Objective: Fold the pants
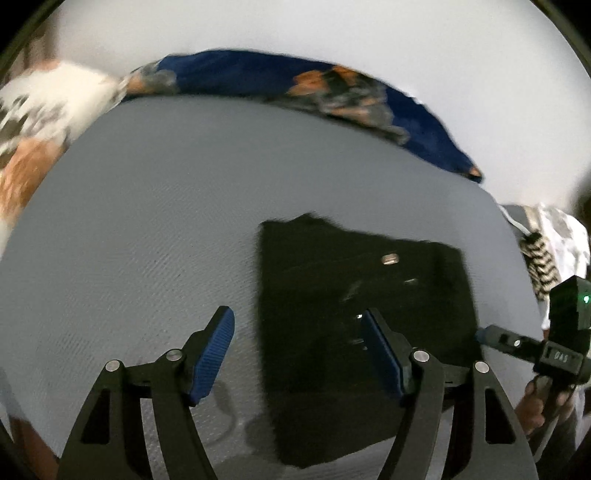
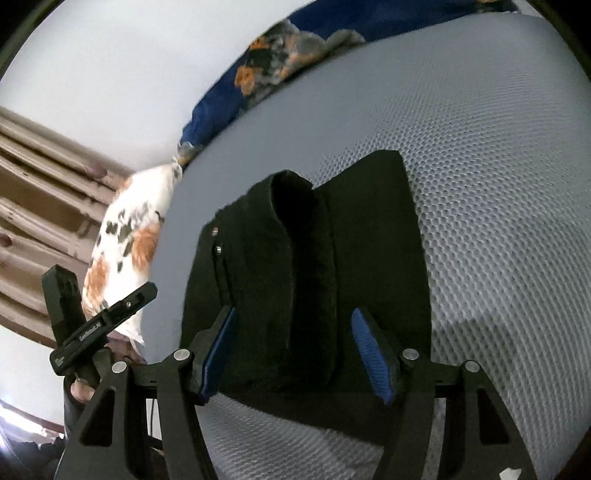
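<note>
The black pants (image 1: 354, 325) lie folded into a compact rectangle on the grey mesh surface (image 1: 147, 221). A metal button shows on top. My left gripper (image 1: 297, 328) is open and empty above the pants' left edge. In the right wrist view the pants (image 2: 314, 266) show a raised fold along their middle. My right gripper (image 2: 291, 332) is open and empty, its blue pads on either side of the near end of the pants without gripping them. The right gripper also shows at the right edge of the left wrist view (image 1: 480, 334).
A blue, orange and grey patterned cloth (image 1: 295, 81) lies along the far edge of the surface. A white and orange patterned pillow (image 2: 129, 236) sits at one corner. A wooden slatted frame (image 2: 37, 192) stands beside a white wall (image 1: 332, 26).
</note>
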A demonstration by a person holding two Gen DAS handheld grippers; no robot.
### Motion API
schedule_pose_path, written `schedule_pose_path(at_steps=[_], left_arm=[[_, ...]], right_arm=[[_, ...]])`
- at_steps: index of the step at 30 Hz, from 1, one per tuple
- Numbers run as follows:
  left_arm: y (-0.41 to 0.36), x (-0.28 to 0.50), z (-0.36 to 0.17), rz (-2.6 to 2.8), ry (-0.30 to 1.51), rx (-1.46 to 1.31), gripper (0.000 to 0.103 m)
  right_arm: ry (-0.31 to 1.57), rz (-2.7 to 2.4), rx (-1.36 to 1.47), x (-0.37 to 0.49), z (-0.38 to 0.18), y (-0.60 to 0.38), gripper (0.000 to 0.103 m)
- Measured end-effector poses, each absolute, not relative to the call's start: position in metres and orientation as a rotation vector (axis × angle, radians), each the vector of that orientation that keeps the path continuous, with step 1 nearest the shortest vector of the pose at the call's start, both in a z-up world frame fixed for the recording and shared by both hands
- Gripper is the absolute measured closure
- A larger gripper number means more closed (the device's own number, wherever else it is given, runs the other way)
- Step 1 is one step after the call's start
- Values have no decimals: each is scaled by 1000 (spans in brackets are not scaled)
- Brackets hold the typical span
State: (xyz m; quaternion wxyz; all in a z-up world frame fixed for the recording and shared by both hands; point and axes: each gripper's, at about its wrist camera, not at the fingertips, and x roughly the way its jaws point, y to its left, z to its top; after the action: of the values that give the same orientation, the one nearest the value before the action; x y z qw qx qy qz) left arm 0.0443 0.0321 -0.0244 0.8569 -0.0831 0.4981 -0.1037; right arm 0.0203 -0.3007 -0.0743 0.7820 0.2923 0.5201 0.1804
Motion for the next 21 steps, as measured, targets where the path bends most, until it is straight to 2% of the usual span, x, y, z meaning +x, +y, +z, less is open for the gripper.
schedule_pose_path(at_steps=[14, 17, 19, 21], left_arm=[[66, 35, -58, -150, 1118, -303, 32], [65, 36, -57, -148, 1113, -300, 32], [65, 37, -57, -150, 1115, -304, 32], [63, 38, -56, -149, 1115, -302, 32]], right_arm=[[1159, 534, 722, 71, -107, -299, 42], [1141, 568, 729, 84, -108, -292, 49], [1139, 588, 746, 94, -112, -286, 60], [1143, 594, 773, 101, -116, -281, 66]])
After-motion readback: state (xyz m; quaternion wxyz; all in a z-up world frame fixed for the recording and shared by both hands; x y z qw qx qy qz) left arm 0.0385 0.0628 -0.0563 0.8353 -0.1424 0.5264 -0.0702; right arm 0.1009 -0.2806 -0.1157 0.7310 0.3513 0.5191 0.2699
